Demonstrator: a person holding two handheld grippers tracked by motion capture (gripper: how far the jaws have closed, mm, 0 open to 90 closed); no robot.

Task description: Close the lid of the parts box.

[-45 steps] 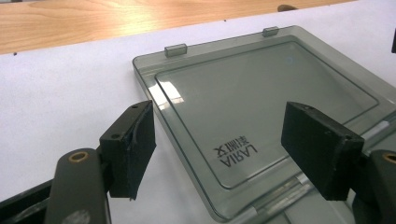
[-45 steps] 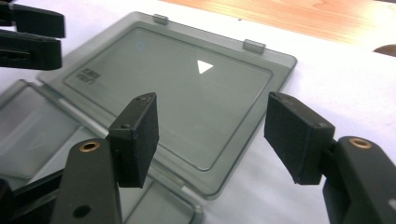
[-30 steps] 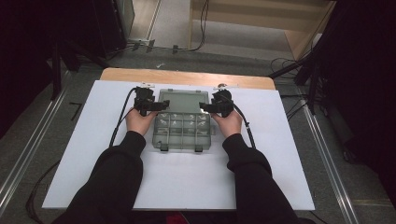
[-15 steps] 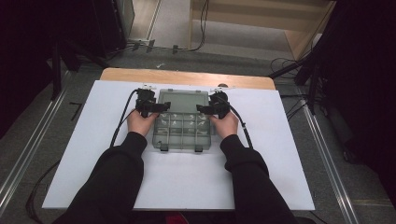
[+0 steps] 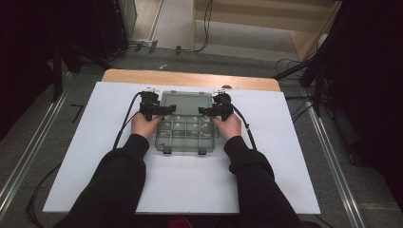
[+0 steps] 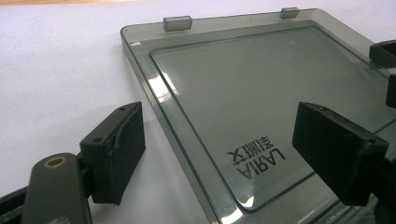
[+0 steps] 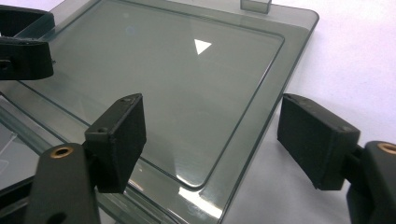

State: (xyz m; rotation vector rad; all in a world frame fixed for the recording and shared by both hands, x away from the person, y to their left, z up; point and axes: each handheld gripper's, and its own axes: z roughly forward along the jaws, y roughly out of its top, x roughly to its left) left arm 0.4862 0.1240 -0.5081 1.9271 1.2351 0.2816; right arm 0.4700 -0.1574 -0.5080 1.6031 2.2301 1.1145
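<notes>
My left gripper [image 5: 159,110] sits at the left edge of the smoky grey transparent plastic lid [image 5: 186,103], which lies flat, thrown back on the white sheet covering the table [image 5: 85,156]. The lid is hinged to the far side of the clear grey plastic compartment box [image 5: 183,137], which rests near the middle of the sheet between my two hands.

In the left gripper view the jaws stand wide apart and have just been opening. One black pad [image 6: 114,151] hangs over the white sheet outside the lid's edge, the other [image 6: 338,158] over the lid's panel near its printed black lettering [image 6: 256,157]. The lid's rim runs between them, and neither pad presses on it.

My right gripper [image 5: 212,111] mirrors this at the lid's right edge. Its jaws are also spread wide and have likewise just been opening. In the right gripper view one pad [image 7: 119,140] hovers above the lid's panel, the other [image 7: 317,140] above the white sheet beyond the rim, with the lid's rounded border between them and untouched. A small white triangle mark [image 7: 201,46] shows on the panel farther off.

Two small clasp tabs [image 6: 177,23] stick up along the lid's far edge.
</notes>
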